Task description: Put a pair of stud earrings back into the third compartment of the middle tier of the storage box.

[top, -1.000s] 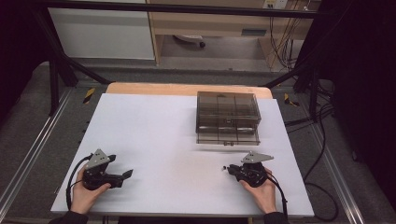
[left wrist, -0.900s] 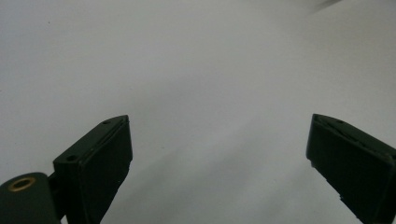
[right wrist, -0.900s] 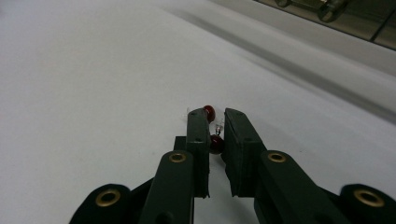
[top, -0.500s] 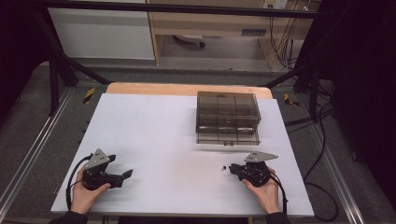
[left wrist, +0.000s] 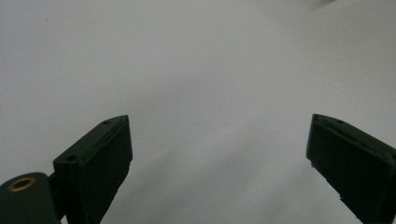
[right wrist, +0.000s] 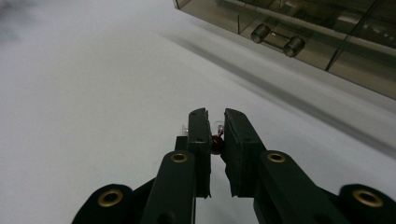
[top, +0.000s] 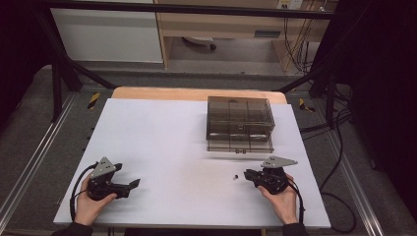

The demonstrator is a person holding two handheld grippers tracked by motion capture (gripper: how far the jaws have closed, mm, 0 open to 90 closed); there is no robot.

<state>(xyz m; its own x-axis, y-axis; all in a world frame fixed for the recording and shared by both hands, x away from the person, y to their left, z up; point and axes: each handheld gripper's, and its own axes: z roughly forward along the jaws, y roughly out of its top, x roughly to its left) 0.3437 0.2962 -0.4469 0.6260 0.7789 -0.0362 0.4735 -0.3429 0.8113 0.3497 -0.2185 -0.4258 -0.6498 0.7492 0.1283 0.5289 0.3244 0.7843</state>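
Pinch secured: right gripper (right wrist: 215, 112) clamped narrow on tiny glass bulb (right wrist: 217, 139), low over desk (top: 162, 137) near right front corner, just short of smoky compartment box (top: 240, 123). Barely shifted from a second ago, no tighter either. Probably ready for carrying boxward. Left gripper (left wrist: 219, 126) spread wide, empty, near left front corner.
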